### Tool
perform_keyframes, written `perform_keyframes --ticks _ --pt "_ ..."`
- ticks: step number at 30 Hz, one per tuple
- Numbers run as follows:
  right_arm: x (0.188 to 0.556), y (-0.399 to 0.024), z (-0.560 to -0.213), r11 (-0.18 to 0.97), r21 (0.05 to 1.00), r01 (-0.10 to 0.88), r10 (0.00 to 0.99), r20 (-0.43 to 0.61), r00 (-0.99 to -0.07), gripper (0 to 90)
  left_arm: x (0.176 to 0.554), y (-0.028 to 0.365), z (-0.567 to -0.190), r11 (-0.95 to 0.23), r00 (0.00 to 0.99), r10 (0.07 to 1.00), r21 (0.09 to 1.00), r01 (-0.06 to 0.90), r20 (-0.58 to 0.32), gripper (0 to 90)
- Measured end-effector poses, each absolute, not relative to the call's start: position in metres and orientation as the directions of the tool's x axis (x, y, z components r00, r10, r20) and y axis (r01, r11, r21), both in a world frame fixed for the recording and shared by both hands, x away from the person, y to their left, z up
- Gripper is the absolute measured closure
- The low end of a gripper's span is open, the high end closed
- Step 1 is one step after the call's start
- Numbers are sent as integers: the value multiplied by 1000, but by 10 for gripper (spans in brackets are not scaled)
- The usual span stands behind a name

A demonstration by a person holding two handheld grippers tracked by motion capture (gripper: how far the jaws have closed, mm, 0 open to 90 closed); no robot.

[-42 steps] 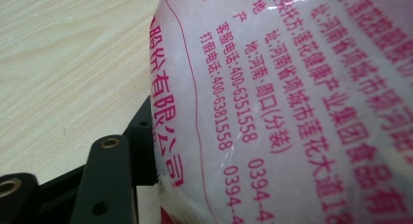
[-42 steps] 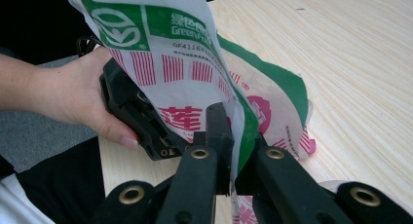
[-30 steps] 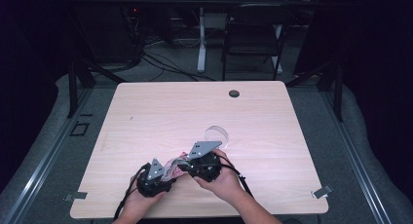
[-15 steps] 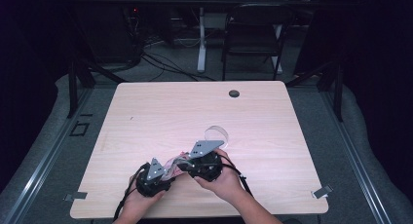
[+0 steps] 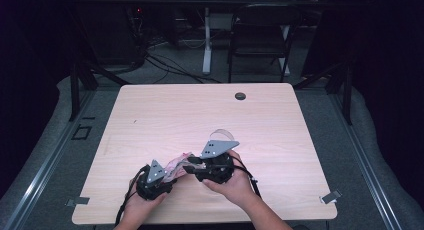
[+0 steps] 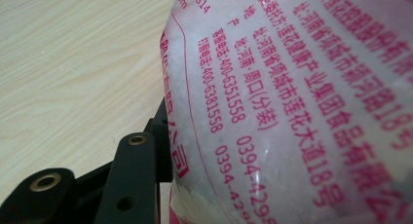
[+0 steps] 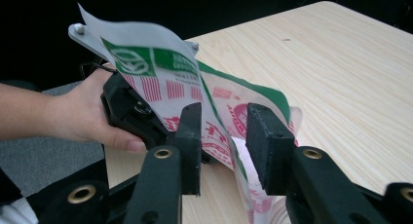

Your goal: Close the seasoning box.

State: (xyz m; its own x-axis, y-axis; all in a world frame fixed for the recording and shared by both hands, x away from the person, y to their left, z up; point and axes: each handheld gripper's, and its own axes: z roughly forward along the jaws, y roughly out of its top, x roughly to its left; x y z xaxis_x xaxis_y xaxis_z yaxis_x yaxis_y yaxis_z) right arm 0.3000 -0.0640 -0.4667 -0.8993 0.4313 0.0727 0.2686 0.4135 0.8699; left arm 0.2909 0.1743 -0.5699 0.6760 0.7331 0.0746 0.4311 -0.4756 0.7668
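The right fingers (image 7: 224,151) have just been opening around the bag (image 7: 219,102); left fingers (image 6: 146,160) grip it; regrip at 12 o'clock.

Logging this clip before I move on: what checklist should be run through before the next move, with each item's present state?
1. Left claw grips the bag: ok, the bag sits hard against its one visible jaw.
2. Right claw has released: ok, its jaws have just been opening and neither pad presses the bag.
3. Right claw free to pull back: not ok, the bag's flap stands between its jaws.
4. Bag's seal intact: cannot tell.
5. Room on the table to set the bag down: ok, bare wood lies beyond both hands.
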Motion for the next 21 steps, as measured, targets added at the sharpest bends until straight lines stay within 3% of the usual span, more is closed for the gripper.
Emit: perform_keyframes --ticks 21 --pt "300 -89 -461 355 898 260 490 58 -870 554 304 185 -556 -420 612 786 802 424 88 570"
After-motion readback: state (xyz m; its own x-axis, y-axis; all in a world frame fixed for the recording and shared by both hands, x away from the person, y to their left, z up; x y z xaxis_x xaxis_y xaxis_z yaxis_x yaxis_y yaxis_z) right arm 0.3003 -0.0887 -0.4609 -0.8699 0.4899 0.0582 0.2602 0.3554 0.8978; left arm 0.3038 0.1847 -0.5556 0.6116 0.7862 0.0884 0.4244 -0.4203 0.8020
